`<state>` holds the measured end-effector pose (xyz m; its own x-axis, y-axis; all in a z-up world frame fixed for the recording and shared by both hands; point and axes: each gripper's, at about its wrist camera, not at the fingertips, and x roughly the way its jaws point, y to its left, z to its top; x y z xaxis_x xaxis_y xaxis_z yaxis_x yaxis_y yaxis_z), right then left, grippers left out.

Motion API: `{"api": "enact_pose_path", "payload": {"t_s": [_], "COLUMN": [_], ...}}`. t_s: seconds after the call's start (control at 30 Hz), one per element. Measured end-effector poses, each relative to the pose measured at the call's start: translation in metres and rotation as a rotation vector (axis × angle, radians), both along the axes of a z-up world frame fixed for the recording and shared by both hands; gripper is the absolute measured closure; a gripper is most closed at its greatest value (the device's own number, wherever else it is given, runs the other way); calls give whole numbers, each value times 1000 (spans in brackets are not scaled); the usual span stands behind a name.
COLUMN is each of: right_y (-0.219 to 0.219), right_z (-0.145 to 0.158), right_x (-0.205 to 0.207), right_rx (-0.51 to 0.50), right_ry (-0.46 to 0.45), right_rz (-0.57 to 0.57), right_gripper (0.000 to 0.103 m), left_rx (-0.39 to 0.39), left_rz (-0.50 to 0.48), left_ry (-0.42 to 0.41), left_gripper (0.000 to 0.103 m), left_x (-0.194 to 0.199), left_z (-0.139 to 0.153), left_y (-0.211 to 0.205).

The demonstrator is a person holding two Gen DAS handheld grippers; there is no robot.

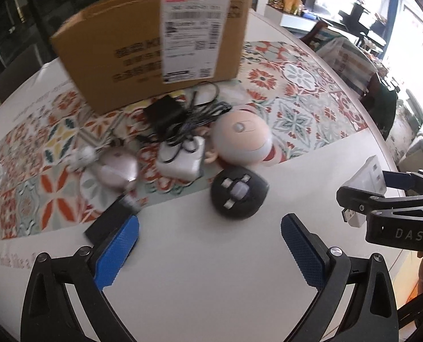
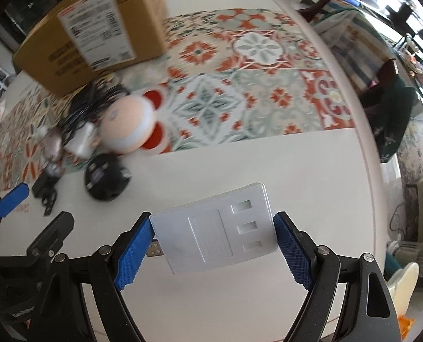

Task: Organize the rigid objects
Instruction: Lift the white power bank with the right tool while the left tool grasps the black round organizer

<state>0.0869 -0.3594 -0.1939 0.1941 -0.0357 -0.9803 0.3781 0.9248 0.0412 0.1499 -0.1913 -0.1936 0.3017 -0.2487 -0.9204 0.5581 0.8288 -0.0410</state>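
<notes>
White tabletop: your right gripper clamps a light, stiff, smooth white USB hub by its sides at lower centre; left gripper open, empty.

White round table carries a patterned floral tile-print mat in red, green and cream. Past the table's far edge: a chair draped with a dark green cloth, a striped blue-white cloth over furniture, and bright windows, blurred.
</notes>
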Motion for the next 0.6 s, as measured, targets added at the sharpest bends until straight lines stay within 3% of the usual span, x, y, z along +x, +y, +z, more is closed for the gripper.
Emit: {"api": "enact_pose_path", "payload": {"t_s": [0.6], "right_y": [-27], "right_z": [-28], "right_x": [19], "right_rx": [1], "right_ry": [14], "right_rz": [-17], "right_gripper": [19], "left_rx": [45], "left_rz": [30], "left_ry": [92], "left_gripper": [25], "left_x": [20], "left_z": [-57], "left_y": [-46]}}
